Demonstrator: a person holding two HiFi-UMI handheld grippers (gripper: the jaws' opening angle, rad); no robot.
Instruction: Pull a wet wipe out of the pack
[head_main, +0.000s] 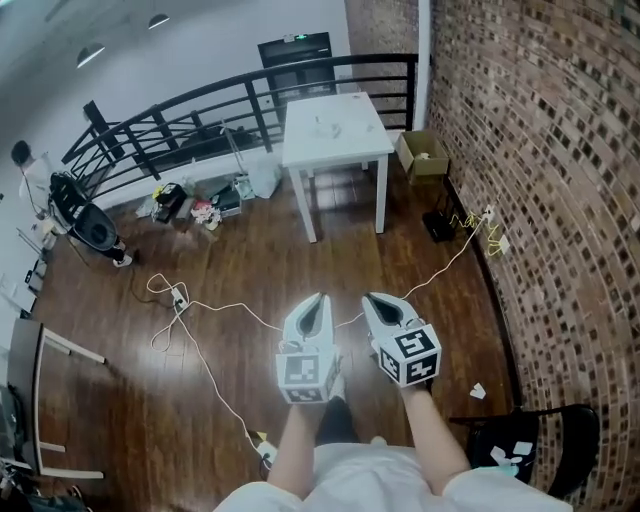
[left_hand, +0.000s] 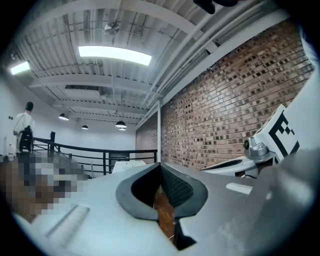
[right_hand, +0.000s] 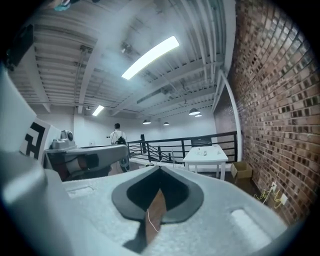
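Head view: left gripper (head_main: 318, 300), right gripper (head_main: 372, 299), both closed, far from table (head_main: 352, 142)

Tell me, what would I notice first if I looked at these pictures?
Two white grippers stick out in front of the person, the left gripper and the right gripper side by side, their fingers shut with nothing in them. Ahead stands a white table by a black railing, and a big brick wall runs down the right side.
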